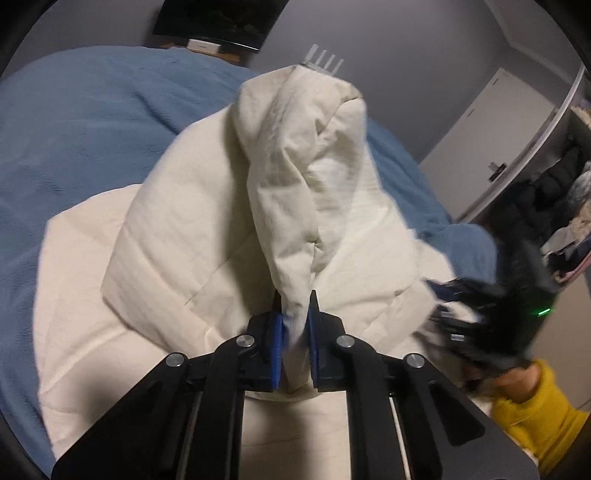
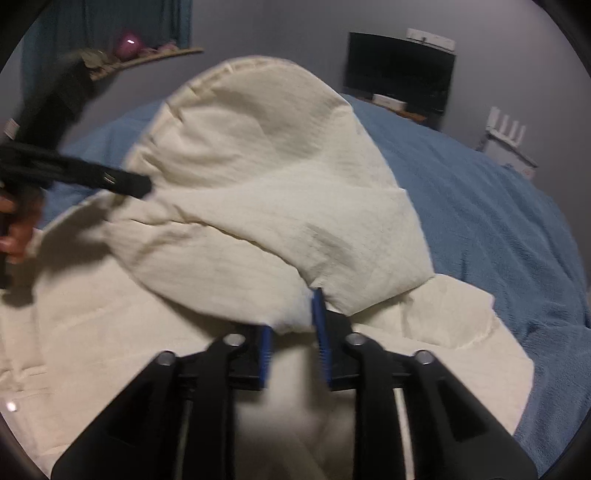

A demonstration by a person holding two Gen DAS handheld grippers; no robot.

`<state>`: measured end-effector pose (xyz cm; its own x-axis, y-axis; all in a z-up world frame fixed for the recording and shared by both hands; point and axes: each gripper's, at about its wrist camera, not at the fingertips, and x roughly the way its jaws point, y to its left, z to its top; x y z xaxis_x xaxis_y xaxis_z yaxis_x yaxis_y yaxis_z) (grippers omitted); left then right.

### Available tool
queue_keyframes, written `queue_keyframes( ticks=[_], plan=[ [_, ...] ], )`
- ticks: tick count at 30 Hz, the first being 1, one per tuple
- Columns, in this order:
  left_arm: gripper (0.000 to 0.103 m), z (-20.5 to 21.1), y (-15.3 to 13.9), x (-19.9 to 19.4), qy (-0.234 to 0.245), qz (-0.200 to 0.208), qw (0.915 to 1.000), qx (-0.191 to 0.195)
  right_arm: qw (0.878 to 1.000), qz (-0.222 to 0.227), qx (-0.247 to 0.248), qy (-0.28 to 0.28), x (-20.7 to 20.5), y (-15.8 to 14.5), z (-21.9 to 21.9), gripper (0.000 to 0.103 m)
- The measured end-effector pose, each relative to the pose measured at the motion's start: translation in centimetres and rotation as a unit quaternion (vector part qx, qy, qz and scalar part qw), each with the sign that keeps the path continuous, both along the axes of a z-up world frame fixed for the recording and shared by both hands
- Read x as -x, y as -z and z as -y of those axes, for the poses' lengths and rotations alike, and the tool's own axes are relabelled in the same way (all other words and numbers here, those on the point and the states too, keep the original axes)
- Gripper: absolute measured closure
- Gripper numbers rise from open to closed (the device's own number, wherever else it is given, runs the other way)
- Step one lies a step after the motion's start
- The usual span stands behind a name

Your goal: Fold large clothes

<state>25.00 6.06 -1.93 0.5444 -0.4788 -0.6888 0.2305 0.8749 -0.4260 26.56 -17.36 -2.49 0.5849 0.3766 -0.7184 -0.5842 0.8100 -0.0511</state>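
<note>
Lying across a blue bedspread (image 1: 74, 122), a cream quilted garment (image 1: 207, 206), one bunched fold of it lifted clear of the rest. Left gripper (image 1: 295, 317) clamping that fold's lower tip, cloth pinched between the blue pads (image 1: 277, 347). Right gripper (image 2: 295, 321) standing with jaws parted, cloth edge draping over the left pad and lying in the gap; right pad (image 2: 320, 332) bare, so no press on the fabric showing there.

Seen from the left wrist: right gripper showing blurred at the right edge, a green light glowing on its body, a hand (image 1: 513, 380) in a mustard-yellow sleeve (image 1: 532, 417) holding it. Beyond the bed, a grey wall, a dark screen (image 1: 221, 18) above a small white box (image 1: 203, 45), a white router (image 1: 325, 61) peeking over the raised fold, a pale door (image 1: 491, 147), and an open closet (image 1: 569, 192) with dark clothes hanging.

Seen from the right wrist: left gripper crossing the upper left, blurred, partly covering the bedspread and a curved shelf (image 2: 147, 59) bearing a pink round object (image 2: 127, 44); teal curtain (image 2: 110, 18) behind. Raised fold blocking much of the far bed.

No readable writing or brand marks anywhere.
</note>
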Motion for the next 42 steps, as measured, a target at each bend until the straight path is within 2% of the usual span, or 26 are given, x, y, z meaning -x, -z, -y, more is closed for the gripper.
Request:
queue_keyframes(
  ticks=[2,4,7,9,11,12,15,18,20,24,25,26,27,28,29,31,35,37,38,39,42],
  plan=[
    [0.091,-0.1,0.4,0.0,-0.004,0.003,0.9999,-0.017,0.999,-0.009,-0.009,-0.029,0.5,-0.7,0.1,0.07],
    [0.091,-0.4,0.7,-0.2,-0.006,-0.001,0.9999,-0.015,0.999,-0.01,-0.018,-0.045,1.1,-1.5,0.2,0.07],
    [0.09,-0.3,1.2,-0.7,-0.007,-0.01,0.9998,-0.016,0.995,-0.01,-0.074,-0.072,1.8,-3.5,0.7,0.07],
    [0.09,-0.7,1.3,-1.0,-0.005,-0.018,0.9998,-0.011,0.992,0.004,-0.103,-0.071,2.2,-4.8,0.7,0.064],
    [0.089,-1.4,2.0,-1.5,-0.003,-0.033,0.9994,0.0,0.991,0.009,-0.12,-0.051,1.6,-5.5,0.3,0.063],
    [0.088,-1.4,1.8,-1.4,-0.004,-0.039,0.9992,0.005,0.993,0.007,-0.111,-0.037,0.9,-5.2,-0.4,0.063],
    [0.087,-1.7,2.1,-1.6,-0.008,-0.04,0.9991,-0.004,1.0,0.013,-0.027,-0.005,-0.5,-3.3,-2.9,0.063],
    [0.087,-1.4,2.3,-1.9,-0.011,-0.041,0.9989,-0.019,0.999,-0.024,0.016,0.015,-2.1,-0.1,-4.1,0.063],
    [0.087,-1.2,3.0,-2.2,-0.011,-0.048,0.9986,-0.02,0.998,-0.054,0.022,0.032,-3.1,1.7,-4.0,0.063],
    [0.086,-0.3,2.6,-2.0,-0.008,-0.029,0.9988,-0.038,0.998,-0.047,0.027,0.041,-2.8,2.1,-4.2,0.063],
    [0.084,0.0,2.1,-1.8,-0.008,-0.019,0.9988,-0.044,0.998,-0.042,0.029,0.041,-2.6,2.0,-4.3,0.063],
    [0.075,0.2,1.6,-1.7,-0.007,-0.011,0.9989,-0.045,0.998,-0.039,0.028,0.042,-2.4,1.9,-4.3,0.063],
    [0.057,0.5,0.8,-1.7,-0.007,-0.001,0.9989,-0.047,0.998,-0.038,0.025,0.043,-2.2,1.9,-4.2,0.063],
    [0.049,0.8,-0.1,-1.9,-0.008,0.013,0.9986,-0.05,0.998,-0.037,0.021,0.045,-2.0,1.8,-4.1,0.063],
    [0.046,1.0,-0.7,-2.2,-0.007,0.026,0.9982,-0.053,0.998,-0.036,0.02,0.045,-1.8,1.8,-4.0,0.063],
    [0.046,1.6,-2.5,-3.1,-0.01,0.053,0.996,-0.071,0.998,-0.033,0.023,0.046,-1.7,1.8,-4.2,0.063],
    [0.048,1.7,-5.8,-6.0,-0.043,0.097,0.9921,-0.067,0.998,-0.033,0.024,0.046,-1.3,2.5,-4.4,0.063],
    [0.065,1.6,-6.3,-6.8,-0.049,0.107,0.9914,-0.057,0.998,-0.034,0.022,0.046,-0.8,2.6,-4.3,0.063],
    [0.086,1.5,-6.3,-7.3,-0.052,0.107,0.9915,-0.053,0.998,-0.035,0.02,0.046,-0.8,2.6,-4.2,0.063],
    [0.089,1.4,-6.0,-7.7,-0.055,0.102,0.9916,-0.058,0.998,-0.035,0.02,0.045,-0.8,2.6,-4.2,0.063],
    [0.094,1.2,-4.4,-8.4,-0.072,0.094,0.9874,-0.105,0.998,-0.039,0.019,0.044,-1.3,2.7,-4.1,0.063]
  ],
)
